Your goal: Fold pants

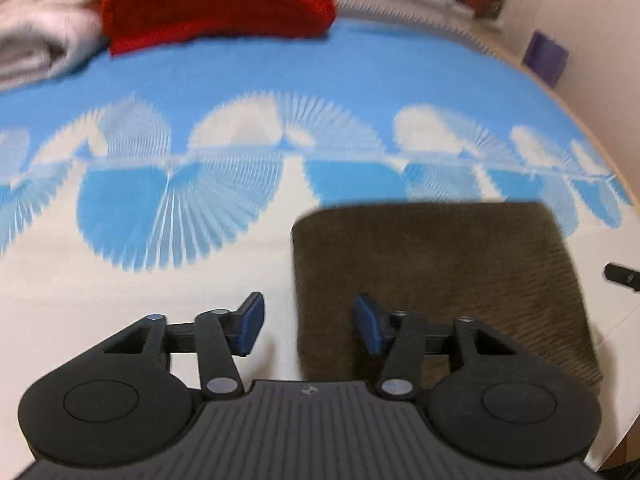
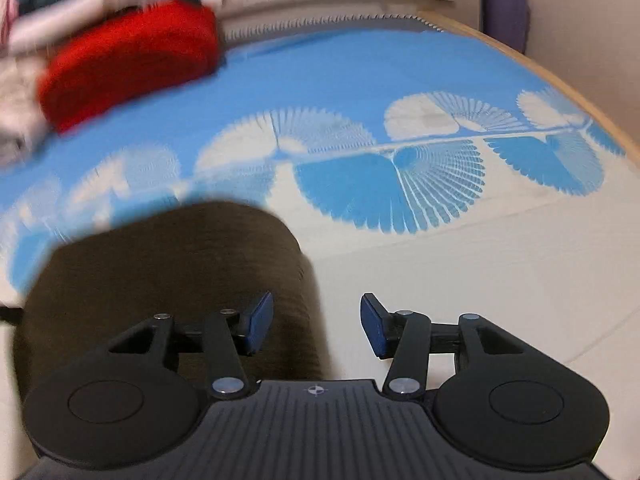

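From the left wrist view, a bed is filling the room, its blue and white cover spreading out in fan patterns, with a red folded garment and a pale pile of cloth lying at the far end and some soft toys on a shelf beyond. The brown pants are sitting on the white part of the cover as a neat, squared packet. The left gripper is hanging above the packet's left edge with its jaws standing apart and nothing between them; one blue pad is over the bare cover, the other over the cloth. A dark tip at the right edge is probably the other tool, though that is hard to say.

From the right wrist view, the same cover is running off toward the wall, the red garment blurring at the upper left. The pants are lying low and left, and the right gripper is straddling their right edge, jaws parted and empty.

By my reckoning the folding itself is looking finished, and both tools are letting go. The next move is likely calling for either a clean retreat or taking the packet by both edges to carry it to the pile.
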Demonstrator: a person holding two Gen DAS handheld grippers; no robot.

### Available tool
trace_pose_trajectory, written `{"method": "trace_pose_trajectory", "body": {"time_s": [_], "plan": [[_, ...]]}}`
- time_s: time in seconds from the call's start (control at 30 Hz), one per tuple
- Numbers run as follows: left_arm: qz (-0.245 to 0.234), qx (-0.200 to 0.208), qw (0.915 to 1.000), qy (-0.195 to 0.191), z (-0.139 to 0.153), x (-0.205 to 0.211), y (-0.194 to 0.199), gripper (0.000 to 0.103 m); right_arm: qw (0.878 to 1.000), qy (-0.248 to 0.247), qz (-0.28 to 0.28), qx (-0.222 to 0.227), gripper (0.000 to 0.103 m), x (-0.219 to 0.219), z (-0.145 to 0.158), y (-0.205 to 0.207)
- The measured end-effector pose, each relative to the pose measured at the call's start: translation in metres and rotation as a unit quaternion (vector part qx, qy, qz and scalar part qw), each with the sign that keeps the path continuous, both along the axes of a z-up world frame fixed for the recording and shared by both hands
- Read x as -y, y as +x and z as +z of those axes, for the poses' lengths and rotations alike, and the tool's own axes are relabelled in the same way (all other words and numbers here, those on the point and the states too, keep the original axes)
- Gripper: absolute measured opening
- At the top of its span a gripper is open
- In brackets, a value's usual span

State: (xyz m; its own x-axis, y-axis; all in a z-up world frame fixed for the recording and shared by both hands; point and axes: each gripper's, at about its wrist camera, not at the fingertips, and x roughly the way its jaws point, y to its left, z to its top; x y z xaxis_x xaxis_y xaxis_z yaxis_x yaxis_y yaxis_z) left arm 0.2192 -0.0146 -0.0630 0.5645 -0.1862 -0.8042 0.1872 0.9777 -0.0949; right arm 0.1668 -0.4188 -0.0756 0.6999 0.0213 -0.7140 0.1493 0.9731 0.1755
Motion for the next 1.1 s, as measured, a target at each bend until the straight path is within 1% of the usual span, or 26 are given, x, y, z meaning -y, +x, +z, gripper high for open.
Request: {"method": "trace_pose_trajectory", "body": {"time_s": [0.03, 0.1, 0.13, 0.17, 0.2, 0.23, 0.27, 0.3, 0.33, 0.4, 0.43, 0.5, 0.57, 0.6, 0.63, 0.67, 0.73, 0.77, 0.83, 0.9, 1.0, 1.1], "plan": [[-0.012, 0.012, 0.9999, 0.003, 0.006, 0.004, -0.004, 0.051, 1.000, 0.015, 0.012, 0.009, 0.051, 0.002, 0.002, -0.003], [-0.041, 0.023, 0.9989, 0.005, 0.011, 0.012, -0.009, 0.051, 0.998, 0.021, 0.063, 0.015, 0.051, -0.003, 0.003, -0.008], [-0.062, 0.020, 0.9979, 0.000, 0.010, 0.017, -0.013, 0.051, 0.995, 0.018, 0.100, 0.011, 0.051, -0.011, -0.001, -0.009], [-0.084, 0.006, 0.9964, -0.007, 0.002, 0.023, -0.015, 0.049, 0.991, 0.011, 0.134, 0.003, 0.051, -0.016, -0.006, -0.009], [-0.099, -0.022, 0.9948, 0.002, -0.012, 0.025, -0.012, 0.044, 0.986, -0.002, 0.163, -0.017, 0.052, -0.019, -0.012, -0.006], [-0.109, -0.050, 0.9924, 0.027, -0.030, 0.031, -0.012, 0.043, 0.979, -0.026, 0.193, -0.064, 0.053, -0.029, -0.029, -0.002], [-0.118, -0.066, 0.9891, 0.059, -0.046, 0.038, -0.014, 0.043, 0.972, -0.054, 0.205, -0.106, 0.053, -0.036, -0.042, 0.002], [-0.117, -0.067, 0.9877, 0.078, -0.053, 0.042, -0.015, 0.043, 0.965, -0.086, 0.210, -0.130, 0.054, -0.041, -0.055, 0.003], [-0.113, -0.066, 0.9877, 0.086, -0.052, 0.045, -0.016, 0.043, 0.965, -0.088, 0.213, -0.125, 0.054, -0.043, -0.055, 0.005], [-0.105, -0.067, 0.9887, 0.085, -0.042, 0.048, -0.014, 0.043, 0.973, -0.059, 0.201, -0.093, 0.053, -0.042, -0.040, 0.011], [-0.103, -0.061, 0.9894, 0.082, -0.037, 0.048, -0.015, 0.043, 0.980, -0.041, 0.187, -0.063, 0.053, -0.039, -0.029, 0.014], [-0.102, -0.057, 0.9891, 0.088, -0.035, 0.055, -0.016, 0.043, 0.990, -0.010, 0.144, -0.003, 0.061, -0.033, -0.012, 0.021], [-0.102, -0.057, 0.9880, 0.101, -0.035, 0.061, -0.016, 0.044, 0.995, 0.001, 0.101, 0.021, 0.063, -0.030, -0.007, 0.034], [-0.102, -0.056, 0.9876, 0.105, -0.035, 0.061, -0.015, 0.044, 0.995, 0.004, 0.092, 0.027, 0.063, -0.032, -0.009, 0.044], [-0.102, -0.055, 0.9874, 0.108, -0.033, 0.060, -0.015, 0.045, 0.996, -0.001, 0.089, 0.026, 0.063, -0.034, -0.012, 0.054], [-0.101, -0.054, 0.9874, 0.109, -0.033, 0.061, -0.015, 0.045, 0.996, -0.018, 0.086, 0.021, 0.060, -0.039, -0.018, 0.065], [-0.101, -0.055, 0.9878, 0.106, -0.033, 0.060, -0.013, 0.045, 0.995, -0.063, 0.081, -0.004, 0.060, -0.045, -0.032, 0.082], [-0.101, -0.056, 0.9878, 0.104, -0.034, 0.058, -0.012, 0.046, 0.994, -0.072, 0.076, -0.016, 0.060, -0.048, -0.040, 0.091], [-0.102, -0.057, 0.9880, 0.101, -0.035, 0.056, -0.010, 0.047, 0.996, -0.060, 0.060, -0.033, 0.063, -0.044, -0.050, 0.105], [-0.102, -0.059, 0.9883, 0.097, -0.034, 0.055, -0.010, 0.049, 0.996, -0.058, 0.050, -0.041, 0.064, -0.049, -0.053, 0.115], [-0.101, -0.060, 0.9885, 0.095, -0.033, 0.054, -0.008, 0.053, 0.995, -0.071, 0.055, -0.049, 0.064, -0.050, -0.060, 0.119], [-0.101, -0.061, 0.9887, 0.093, -0.032, 0.053, -0.006, 0.055, 0.995, -0.067, 0.054, -0.052, 0.066, -0.050, -0.063, 0.123]]}}
